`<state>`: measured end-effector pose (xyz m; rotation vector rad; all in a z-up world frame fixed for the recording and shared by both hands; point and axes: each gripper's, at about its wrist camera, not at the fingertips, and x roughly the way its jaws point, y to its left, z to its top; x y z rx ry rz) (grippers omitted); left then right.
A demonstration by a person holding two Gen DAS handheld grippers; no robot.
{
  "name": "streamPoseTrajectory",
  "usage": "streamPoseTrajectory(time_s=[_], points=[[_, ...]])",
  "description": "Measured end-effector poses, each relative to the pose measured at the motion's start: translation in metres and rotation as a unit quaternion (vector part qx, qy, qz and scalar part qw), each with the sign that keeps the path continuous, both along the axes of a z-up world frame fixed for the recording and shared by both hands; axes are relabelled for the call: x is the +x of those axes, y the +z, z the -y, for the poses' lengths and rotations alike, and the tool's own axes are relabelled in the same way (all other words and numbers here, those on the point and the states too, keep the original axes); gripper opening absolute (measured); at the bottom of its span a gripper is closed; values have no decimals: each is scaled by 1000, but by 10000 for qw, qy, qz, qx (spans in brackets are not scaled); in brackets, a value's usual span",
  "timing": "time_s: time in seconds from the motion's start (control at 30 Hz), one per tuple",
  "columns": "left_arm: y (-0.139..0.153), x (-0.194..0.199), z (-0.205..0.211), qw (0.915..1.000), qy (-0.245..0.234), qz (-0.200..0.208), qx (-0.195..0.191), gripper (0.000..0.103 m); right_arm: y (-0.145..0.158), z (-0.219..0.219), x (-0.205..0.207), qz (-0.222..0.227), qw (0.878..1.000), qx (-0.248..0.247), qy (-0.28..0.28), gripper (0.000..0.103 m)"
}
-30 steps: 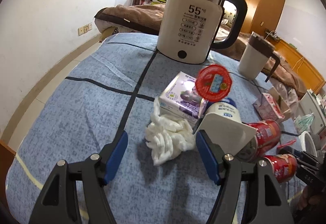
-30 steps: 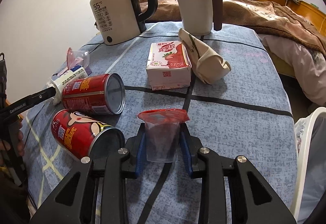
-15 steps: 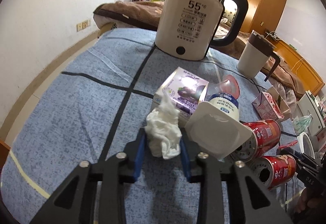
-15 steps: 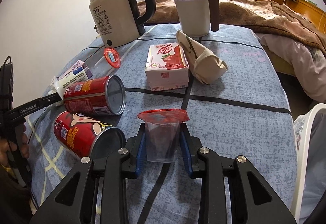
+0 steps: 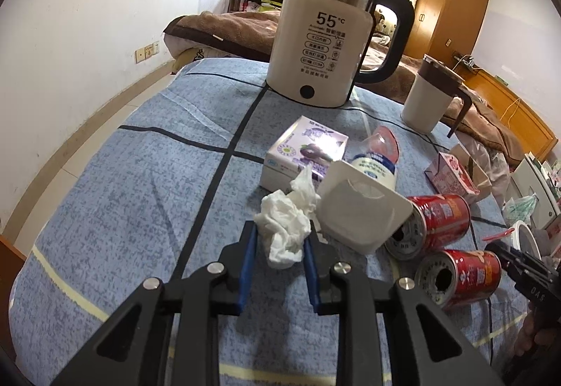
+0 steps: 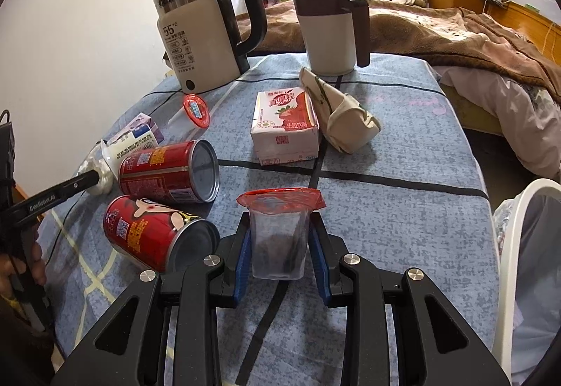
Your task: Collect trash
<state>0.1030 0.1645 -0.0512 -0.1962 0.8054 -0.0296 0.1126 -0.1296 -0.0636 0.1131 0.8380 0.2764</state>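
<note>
A: What has the left tool point(image 5: 278, 251) got?

B: Its blue pads are clenched on a crumpled white tissue point(image 5: 285, 228), pinching it near the tips. The tissue sits just beside the white base of a tipped yogurt bottle point(image 5: 364, 207) and in front of a purple carton point(image 5: 308, 154).

A: And the right tool point(image 6: 278, 258)?

B: It grips a clear plastic cup point(image 6: 278, 238) with a red peeled lid, jaws partly apart (about the cup's width), cup upright above the blue surface point(image 6: 385, 210).

A: Other trash?

B: Two red cans point(image 6: 168, 172) lie on their sides left of the cup; a pink carton point(image 6: 284, 126) lies farther back, touching a beige pouch point(image 6: 340, 119). A white bin rim point(image 6: 512, 245) shows at the right edge.
</note>
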Motion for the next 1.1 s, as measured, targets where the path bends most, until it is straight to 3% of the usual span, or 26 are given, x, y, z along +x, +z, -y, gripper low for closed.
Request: streamPoseTrajectory(time_s=[0.17,0.5,0.63,0.7,0.73,0.77,0.97,1.1], points=[[5,-12,1,9997,-81,52,-207,27,6,6,-7,60,9999,88,-35,32],[20,-35,17,9995,-249,170,-93,27,15,14,-21,166,9996,213,-51,32],[9,-32,23,9994,-185,11,301,28,16,17,-24,153,9996,221,-71,32],[7,-33,22,9993,-109,0,368,44,16,17,-25,137,9996,236,-64,32],[6,-33,21,9991,-11,28,412,66,16,17,-25,143,9996,232,-55,32],[5,-32,19,9993,86,21,374,69,16,16,-25,145,9996,228,-38,32],[-10,-16,11,9985,265,-297,374,69,15,10,-26,136,9996,249,29,32],[-15,-14,14,9988,192,-283,348,66,15,10,-26,127,9997,219,29,32]])
